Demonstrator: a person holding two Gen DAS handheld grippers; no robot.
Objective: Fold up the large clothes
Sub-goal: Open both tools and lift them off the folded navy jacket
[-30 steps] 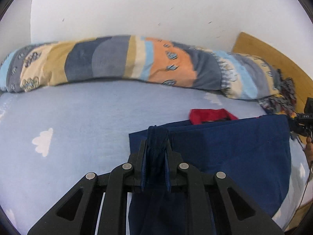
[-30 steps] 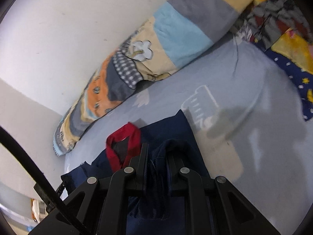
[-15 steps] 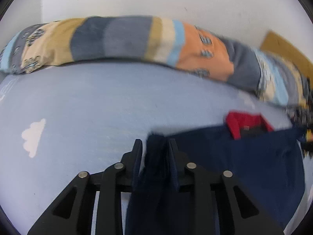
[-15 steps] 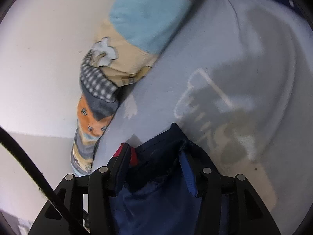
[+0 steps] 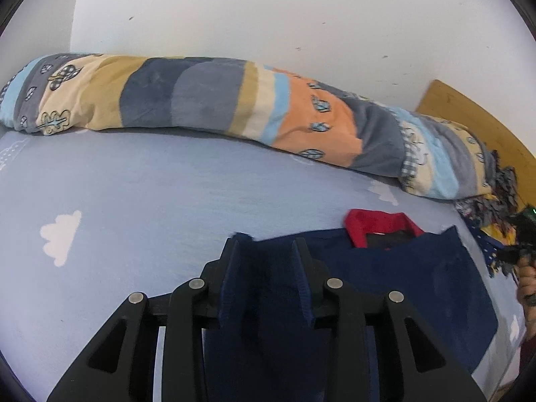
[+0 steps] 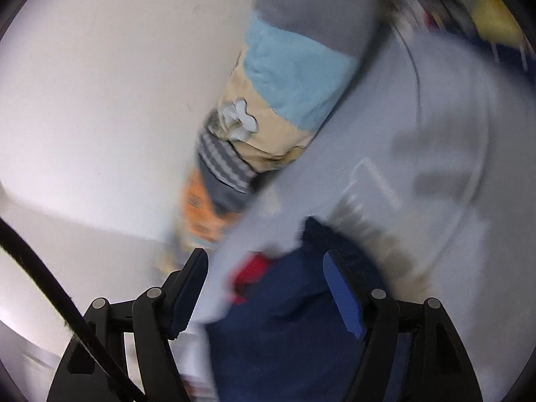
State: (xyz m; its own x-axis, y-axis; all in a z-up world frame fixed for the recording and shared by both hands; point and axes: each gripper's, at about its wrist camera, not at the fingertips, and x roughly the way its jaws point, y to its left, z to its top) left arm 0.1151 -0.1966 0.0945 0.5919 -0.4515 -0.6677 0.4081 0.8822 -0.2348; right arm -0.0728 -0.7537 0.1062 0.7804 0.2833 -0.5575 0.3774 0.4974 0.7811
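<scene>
A navy garment (image 5: 385, 288) with a red collar (image 5: 378, 226) lies on the light blue bed sheet (image 5: 150, 194). Its near corner runs between the fingers of my left gripper (image 5: 266, 246). Those jaws are opening, and the cloth sits slack in the gap. The right wrist view is blurred. There my right gripper (image 6: 264, 258) has its jaws opening wide over the navy garment (image 6: 294, 318) and the red collar (image 6: 249, 273). The cloth lies loose between its fingers (image 6: 341, 294), which do not press on it.
A long striped bolster (image 5: 217, 100) lies along the white wall at the back of the bed. At the right are a wooden headboard (image 5: 475, 124) and a crumpled patterned blanket (image 5: 489, 231). A hand (image 5: 526, 274) shows at the right edge. A black cable (image 6: 50, 284) crosses the right wrist view.
Both grippers were shut on folds of the navy cloth. Both have spread their jaws, the right far wider, and sunk toward the sheet. The cloth now lies loose.
</scene>
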